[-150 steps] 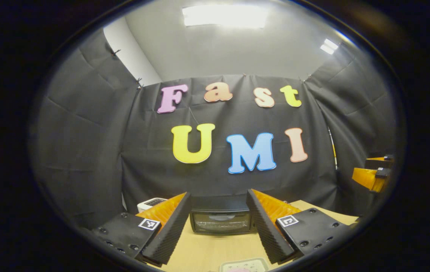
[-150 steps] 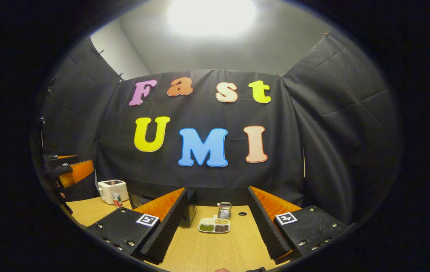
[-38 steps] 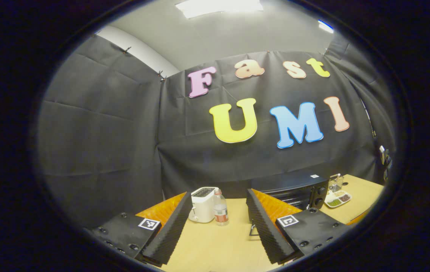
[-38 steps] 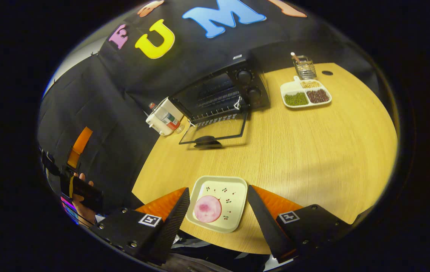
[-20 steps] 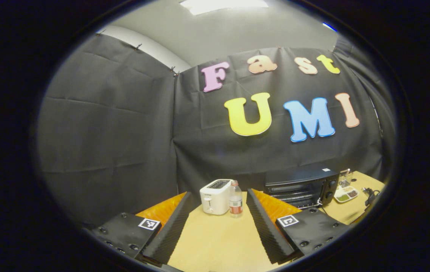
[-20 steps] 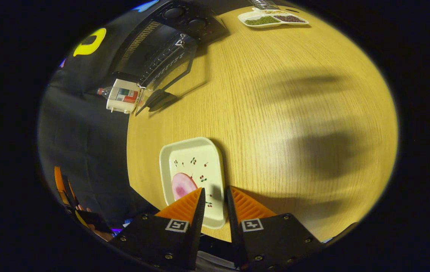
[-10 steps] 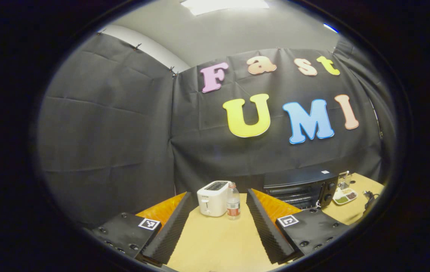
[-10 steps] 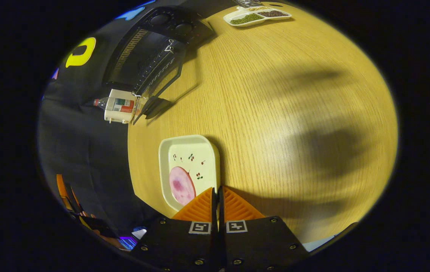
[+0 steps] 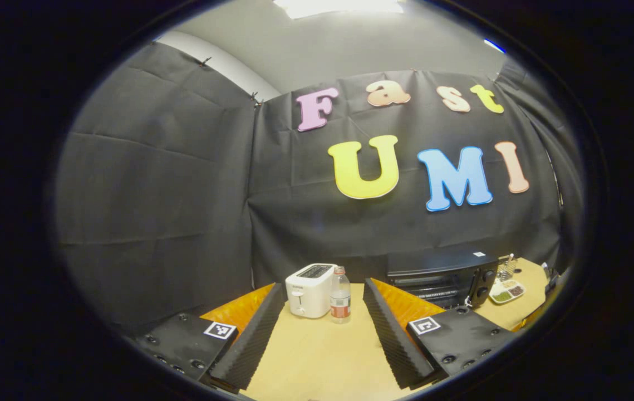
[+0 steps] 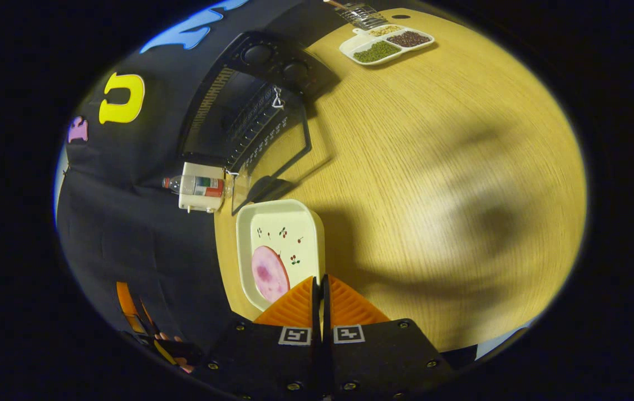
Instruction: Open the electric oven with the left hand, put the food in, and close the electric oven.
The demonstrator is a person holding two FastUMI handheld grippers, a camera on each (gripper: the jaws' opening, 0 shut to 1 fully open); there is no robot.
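Round pink slice of food (image 10: 270, 274) lying on a square cream plate with small cherry prints (image 10: 283, 234), off to the near-left of the plate's middle. Plate pinched at its near right rim by the right gripper (image 10: 319, 285), fingers pressed almost together on the thin edge. Plate seemingly raised off the light wood-grain bench (image 10: 439, 184), judging by the broad shadow beside it, though contact cannot be ruled out from this angle.

Beyond the plate, black electric oven (image 10: 250, 100) with its glass door (image 10: 275, 153) dropped flat onto the bench, wire rack exposed. Step 1, opening, judged done; step 2, carrying the food in, judged under way. Door's front edge just beyond the plate's far rim.

Left gripper (image 9: 325, 328) spread wide and holding nothing, hovering over the bench well left of the oven, facing a white 2-slot toaster (image 9: 309, 289) and a small clear bottle with a red label (image 9: 340, 302) beside it. White divided dish of beans (image 10: 386, 45) and a wire holder (image 10: 362, 13) far right of the oven, clear of the path.

Next move, as a judgement: keep the plate level so the slice stays put, travel over the open door without clipping its handle, slide onto the rack, release, withdraw; then left gripper to the door for closing.
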